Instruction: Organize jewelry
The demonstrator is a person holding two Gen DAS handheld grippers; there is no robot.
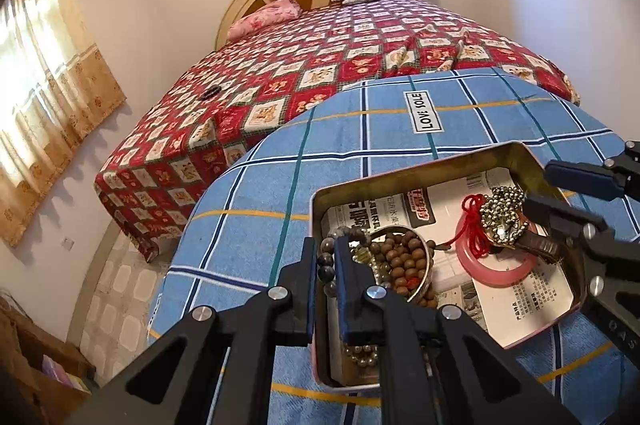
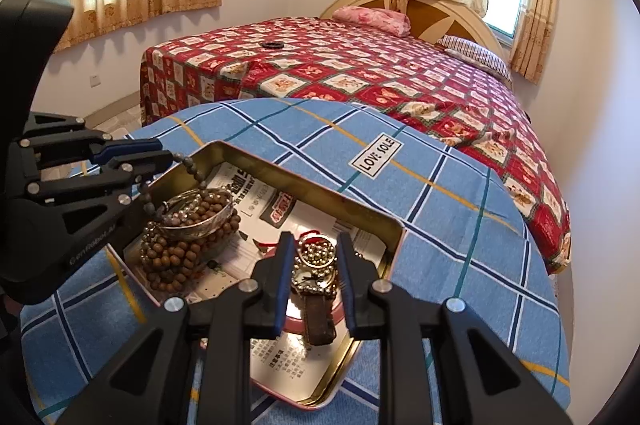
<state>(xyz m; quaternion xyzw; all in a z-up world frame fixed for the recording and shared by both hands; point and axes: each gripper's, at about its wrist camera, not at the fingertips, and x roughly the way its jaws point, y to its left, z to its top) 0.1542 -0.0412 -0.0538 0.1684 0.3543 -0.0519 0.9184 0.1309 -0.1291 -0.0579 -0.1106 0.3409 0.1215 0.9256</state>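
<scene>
Jewelry tin (image 1: 516,153) holds one pink bangle (image 1: 494,271), one watch (image 2: 316,289).

Pink bangle (image 1: 496,267) partly under watch (image 1: 536,245); tin (image 1: 420,169) near corner behind left gripper (image 1: 325,257)

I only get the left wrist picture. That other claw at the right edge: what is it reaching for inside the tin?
Observer: In the right wrist view, the right gripper straddles a watch with a brown strap inside the tin. I cannot tell whether its pads press on it.
Operator: And the grey beads in my claw, where do they lead?
Observer: The left gripper pinches the grey bead strand, which hangs down to the silver bangle.
Operator: What's under that bangle?
Observer: It sits on top of a pile of brown wooden beads.
</scene>
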